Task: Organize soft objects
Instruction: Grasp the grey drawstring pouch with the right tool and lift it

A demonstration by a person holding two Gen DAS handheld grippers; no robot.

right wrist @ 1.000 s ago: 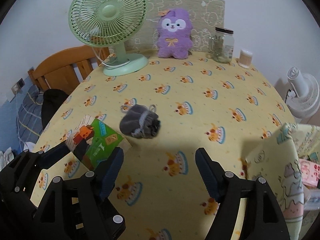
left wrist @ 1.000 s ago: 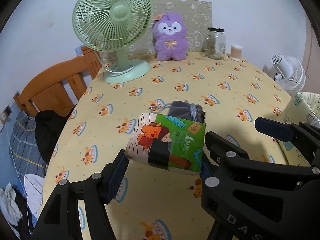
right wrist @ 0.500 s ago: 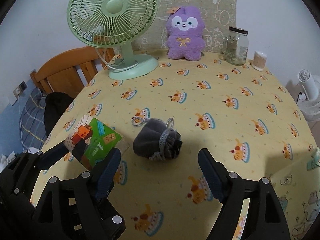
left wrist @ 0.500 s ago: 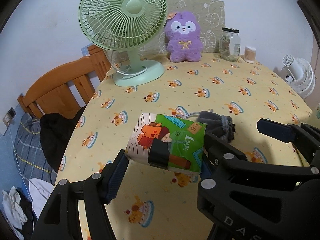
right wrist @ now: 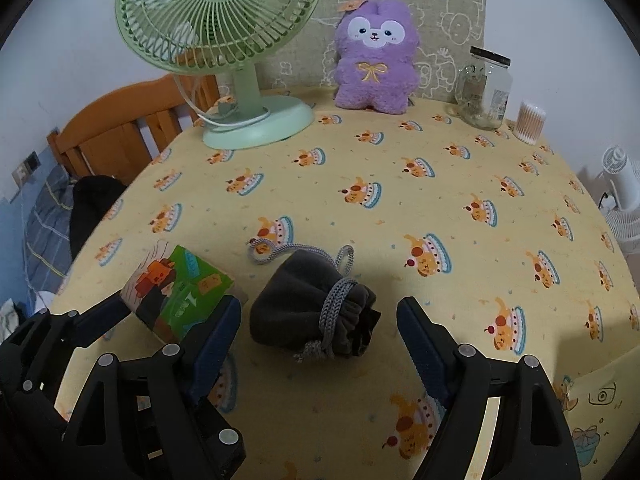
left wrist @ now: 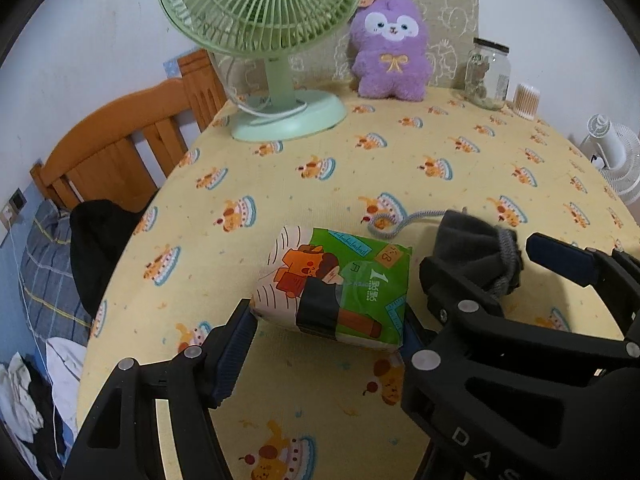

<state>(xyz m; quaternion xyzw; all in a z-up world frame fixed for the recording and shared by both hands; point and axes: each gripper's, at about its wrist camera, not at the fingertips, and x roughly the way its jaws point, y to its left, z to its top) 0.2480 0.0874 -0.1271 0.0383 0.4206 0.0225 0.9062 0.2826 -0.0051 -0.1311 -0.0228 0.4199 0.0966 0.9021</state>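
Beyond both sets of jaws, the table (right wrist: 400, 168) in its yellow cake-print cloth is filling the view, and it is looming larger than a second ago, since both grippers have been coming forward and down; far ahead of the jaws the green fan (right wrist: 224, 40) and the purple plush toy (right wrist: 374, 60) are standing against the back, well apart from the work. Between the jaws of the left gripper (left wrist: 324, 344), the tissue pack (left wrist: 336, 284) is being held, pads pressing on both its ends, exactly as it was a second ago. Between the jaws of the right gripper (right wrist: 320, 328), the dark drawstring pouch (right wrist: 316, 308) is now lying on the cloth; a second ago it was lying well ahead of them; the jaws are standing wide with a gap on each side, touching nothing. Judging from this, the pouch is lined up for a pick, and closing on its bulging body, not the loose grey cord, seems the next need.
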